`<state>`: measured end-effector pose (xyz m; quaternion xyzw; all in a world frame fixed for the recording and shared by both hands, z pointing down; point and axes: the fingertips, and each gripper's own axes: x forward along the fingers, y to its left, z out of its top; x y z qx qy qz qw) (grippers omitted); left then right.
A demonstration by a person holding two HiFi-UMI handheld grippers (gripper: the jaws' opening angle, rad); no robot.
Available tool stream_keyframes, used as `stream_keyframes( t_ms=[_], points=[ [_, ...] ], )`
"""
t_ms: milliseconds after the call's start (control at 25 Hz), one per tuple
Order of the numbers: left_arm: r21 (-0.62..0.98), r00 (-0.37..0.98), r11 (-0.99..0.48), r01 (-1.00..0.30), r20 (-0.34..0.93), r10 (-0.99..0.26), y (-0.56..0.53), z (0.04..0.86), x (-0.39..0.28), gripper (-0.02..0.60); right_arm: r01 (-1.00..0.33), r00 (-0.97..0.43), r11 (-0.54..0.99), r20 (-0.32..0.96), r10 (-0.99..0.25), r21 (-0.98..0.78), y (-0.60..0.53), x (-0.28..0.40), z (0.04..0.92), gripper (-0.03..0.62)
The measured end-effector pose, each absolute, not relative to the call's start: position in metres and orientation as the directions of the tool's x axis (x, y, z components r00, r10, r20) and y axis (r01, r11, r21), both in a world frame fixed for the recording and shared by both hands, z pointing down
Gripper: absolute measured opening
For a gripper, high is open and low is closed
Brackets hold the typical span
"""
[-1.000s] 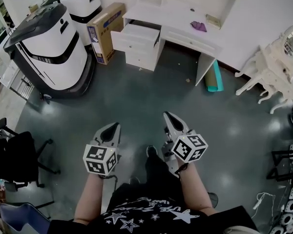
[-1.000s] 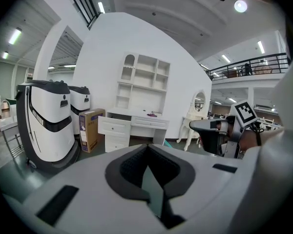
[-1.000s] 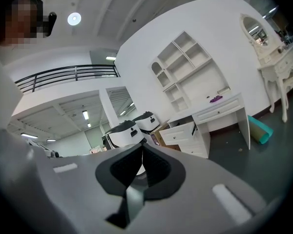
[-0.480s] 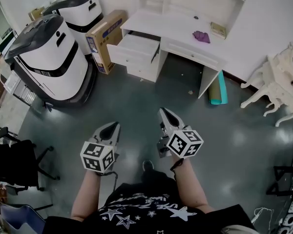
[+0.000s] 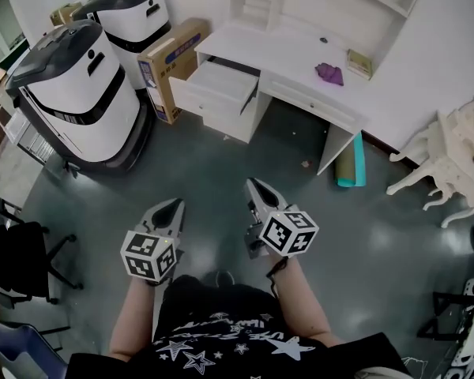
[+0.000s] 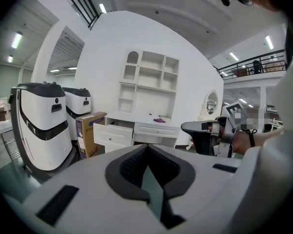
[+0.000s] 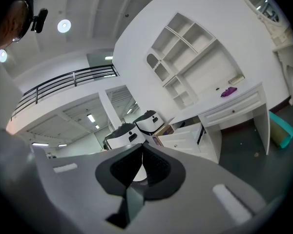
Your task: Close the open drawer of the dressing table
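The white dressing table (image 5: 300, 54) stands against the back wall in the head view. Its top left drawer (image 5: 219, 84) is pulled out and open; it also shows as the drawer (image 6: 111, 133) in the left gripper view and as the drawer (image 7: 185, 137) in the right gripper view. My left gripper (image 5: 175, 204) and right gripper (image 5: 251, 184) hang side by side over the grey floor, well short of the table, both pointing toward it. Each is shut with nothing between its jaws. The left gripper (image 6: 147, 146) and right gripper (image 7: 140, 147) show their pads together.
Two white-and-black machines (image 5: 79, 85) and a cardboard box (image 5: 170, 58) stand left of the table. A teal roll (image 5: 348, 168) leans by the table's right leg. White ornate furniture (image 5: 450, 160) is at the right, a black office chair (image 5: 16, 251) at the left. A purple cloth (image 5: 329, 73) lies on the tabletop.
Both grippers have moved forward toward the dressing table with the person walking. The table and its open drawer now sit nearer and lower in the head view. Both jaws stayed shut.
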<state>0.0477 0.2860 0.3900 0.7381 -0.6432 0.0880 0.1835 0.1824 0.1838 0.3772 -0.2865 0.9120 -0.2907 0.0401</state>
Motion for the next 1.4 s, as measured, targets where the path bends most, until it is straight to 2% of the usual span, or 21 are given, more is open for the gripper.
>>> stream_keyframes(
  t_ms=[160, 600, 1400],
  points=[
    [0.174, 0.148, -0.089, -0.981, 0.367, -0.919, 0.277, 0.393, 0.041, 0.009, -0.473, -0.843, 0.662, 0.081, -0.531, -0.581, 0.173, 0.179, 0.376, 0.005],
    [0.213, 0.212, -0.140, -0.967, 0.369, -0.905, 0.214, 0.415, 0.008, 0.009, -0.544, -0.810, 0.629, 0.153, -0.566, -0.555, 0.126, 0.158, 0.399, 0.005],
    [0.257, 0.369, -0.282, -0.924, 0.418, -0.830, 0.026, 0.447, -0.143, 0.009, -0.720, -0.667, 0.497, 0.289, -0.686, -0.484, -0.028, 0.031, 0.428, 0.005]
  ],
)
